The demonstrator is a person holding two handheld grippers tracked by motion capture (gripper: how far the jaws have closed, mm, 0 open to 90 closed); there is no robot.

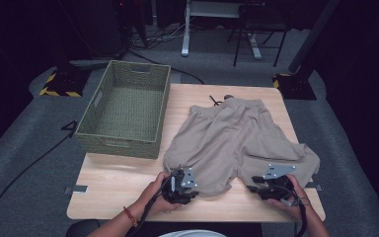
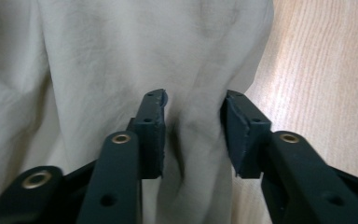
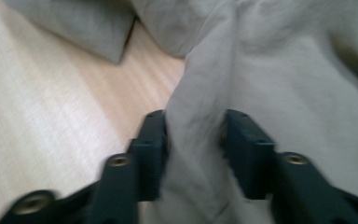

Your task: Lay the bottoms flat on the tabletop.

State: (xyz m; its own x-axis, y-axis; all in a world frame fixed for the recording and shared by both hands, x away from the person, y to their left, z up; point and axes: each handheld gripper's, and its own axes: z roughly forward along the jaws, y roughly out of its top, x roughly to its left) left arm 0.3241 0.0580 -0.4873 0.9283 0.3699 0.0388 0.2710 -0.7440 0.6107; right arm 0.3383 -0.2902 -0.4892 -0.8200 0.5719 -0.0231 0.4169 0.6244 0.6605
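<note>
Plain beige cloth shorts [image 1: 237,138] lie on a pale wood-grain table [image 1: 113,182]. At ten o'clock of them is a rectangular olive-green woven basket [image 1: 123,106]. Each black two-jaw gripper [image 1: 182,185] carries a grey plate.

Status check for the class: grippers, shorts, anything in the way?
Left gripper and right gripper: each pinching a fold at a leg hem. Shorts flat on table. Basket off left, nothing in the way.
</note>
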